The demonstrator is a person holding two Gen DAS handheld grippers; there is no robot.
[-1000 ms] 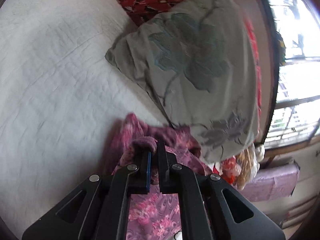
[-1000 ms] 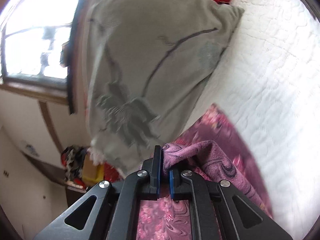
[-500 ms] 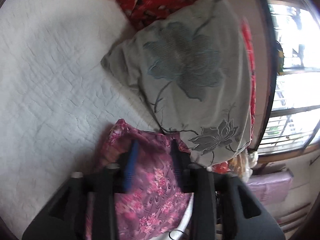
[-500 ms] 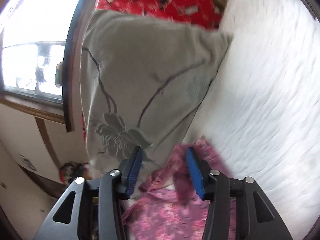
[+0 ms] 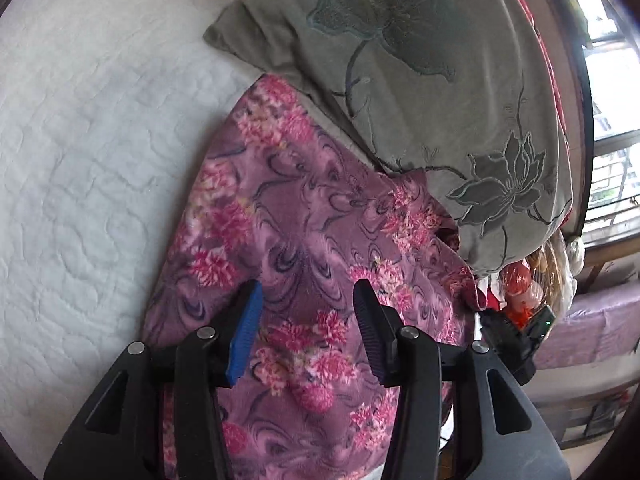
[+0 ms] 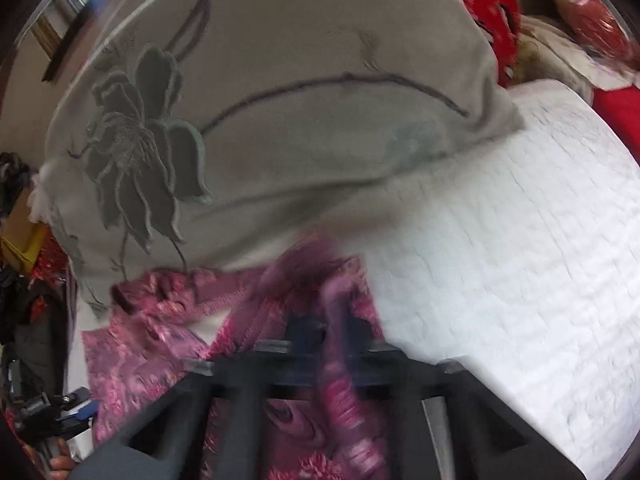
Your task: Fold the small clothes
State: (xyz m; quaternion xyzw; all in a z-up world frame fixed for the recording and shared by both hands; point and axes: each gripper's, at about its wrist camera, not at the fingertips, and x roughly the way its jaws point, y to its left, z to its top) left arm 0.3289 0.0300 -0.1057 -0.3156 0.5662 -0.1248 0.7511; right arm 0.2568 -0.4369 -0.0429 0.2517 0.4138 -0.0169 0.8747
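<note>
A purple garment with pink flowers (image 5: 312, 216) lies on the white quilted bed (image 5: 92, 152), its far edge against a grey pillow. My left gripper (image 5: 308, 300) is open and empty just above the garment. In the right wrist view, which is blurred, the garment (image 6: 152, 340) lies bunched below the pillow. My right gripper (image 6: 328, 328) has its jaws close together with a fold of the garment between them.
A grey pillow with embroidered flowers (image 5: 420, 72) leans at the bed's far side and fills the right wrist view (image 6: 280, 100). Red patterned bedding (image 6: 488, 4) lies behind it. A window (image 5: 608, 128) and cluttered items stand beyond the bed's edge.
Both grippers let go of the garment half a second ago. The left gripper stays open over the flattened garment. The right gripper has closed on a fold again and is moving.
</note>
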